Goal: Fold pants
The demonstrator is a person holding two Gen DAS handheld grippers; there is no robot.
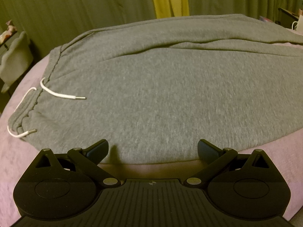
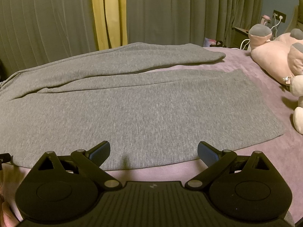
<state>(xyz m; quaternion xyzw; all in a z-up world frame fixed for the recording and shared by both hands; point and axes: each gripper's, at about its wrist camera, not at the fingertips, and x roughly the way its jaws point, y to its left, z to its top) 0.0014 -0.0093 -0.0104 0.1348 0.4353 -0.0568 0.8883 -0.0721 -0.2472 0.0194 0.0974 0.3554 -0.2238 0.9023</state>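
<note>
Both hand-held grippers, left & right, wide apart, empty, near pants edge.

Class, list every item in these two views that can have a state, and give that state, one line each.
Left claw: open, empty, at the pants' near edge.
Right claw: open, empty, at the near edge.
Pants: unfolded, flat on the bed, legs apart.
Drawstring: untied, ends loose.
Curtains: drawn.

The gray sweatpants run off the left wrist view's right edge, legs unseen there; in the right wrist view the waistband end is cut at the left. The pink plush toy is cropped at the right edge. Items on the distant nightstand are too small to identify.
</note>
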